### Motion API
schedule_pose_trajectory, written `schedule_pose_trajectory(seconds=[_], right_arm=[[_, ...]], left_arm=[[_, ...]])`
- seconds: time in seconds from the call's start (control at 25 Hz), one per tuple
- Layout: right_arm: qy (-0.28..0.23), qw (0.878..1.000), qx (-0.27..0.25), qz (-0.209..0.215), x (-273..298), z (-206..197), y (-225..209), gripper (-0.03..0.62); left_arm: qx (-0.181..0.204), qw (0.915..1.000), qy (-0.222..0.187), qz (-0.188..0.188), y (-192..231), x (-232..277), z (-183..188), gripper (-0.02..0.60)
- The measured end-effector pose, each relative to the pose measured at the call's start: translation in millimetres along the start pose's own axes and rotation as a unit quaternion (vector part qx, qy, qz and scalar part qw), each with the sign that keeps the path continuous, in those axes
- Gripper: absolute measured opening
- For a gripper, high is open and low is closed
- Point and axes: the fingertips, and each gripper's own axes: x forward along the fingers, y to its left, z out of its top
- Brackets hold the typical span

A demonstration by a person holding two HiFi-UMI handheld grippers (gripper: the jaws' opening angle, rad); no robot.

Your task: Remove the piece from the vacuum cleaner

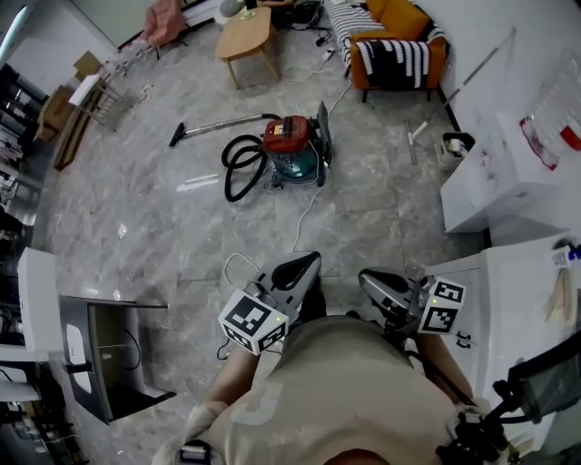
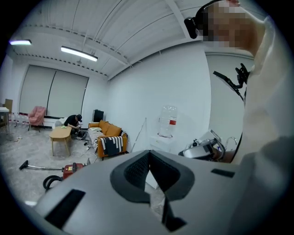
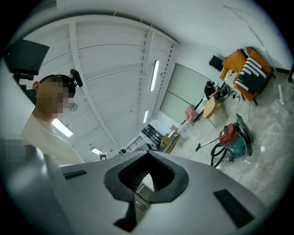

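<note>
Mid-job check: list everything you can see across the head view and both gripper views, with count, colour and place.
vacuum cleaner: one, red top and teal body, on the floor mid-room.
hose: one, black, looped at the vacuum cleaner's left.
wand: one, grey with a black floor nozzle, lying on the floor beyond the hose.
coffee table: one, light wood, far end.
sofa: one, orange, far right.
striped blanket: one, black and white, on the sofa.
chair: one, pink, far left.
cabinet: one, white, right side.
left gripper: one, grey, jaws together, empty.
right gripper: one, grey, jaws together, empty.
</note>
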Motion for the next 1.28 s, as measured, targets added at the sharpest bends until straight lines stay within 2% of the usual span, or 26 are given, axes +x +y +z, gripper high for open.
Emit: schedule_pose_trajectory(seconds=[0.12,0.24,0.44,0.64,0.92,1.12,1.28], right_arm=[[-0.009,1.000,-0.003,-0.028,11,9,-15,0.003],[0.004,0.999,-0.008,-0.043,41,14,-26,0.003],[0.006,0.997,-0.042,-0.072,100,38,-42,0.003],[0.006,0.995,-0.055,-0.084,156,56,-62,0.003],[0.025,0.993,-0.070,-0.089,221,74,-85,0.003],[0.062,0.992,-0.074,-0.076,265,75,-95,0.003],[0.059,0.993,-0.062,-0.080,281,81,-104,0.003]], left_arm=[[-0.004,0.9998,-0.005,-0.019,22,10,3,-0.006],[-0.014,0.9994,-0.012,-0.029,55,12,9,-0.006],[-0.075,0.9966,-0.028,-0.018,134,6,25,-0.006],[-0.061,0.9970,-0.043,-0.021,200,1,41,-0.006],[-0.052,0.9969,-0.055,-0.019,265,-12,49,-0.006],[-0.075,0.9960,-0.048,0.010,304,-31,36,-0.006],[-0.078,0.9958,-0.029,0.038,329,-44,23,-0.006]])
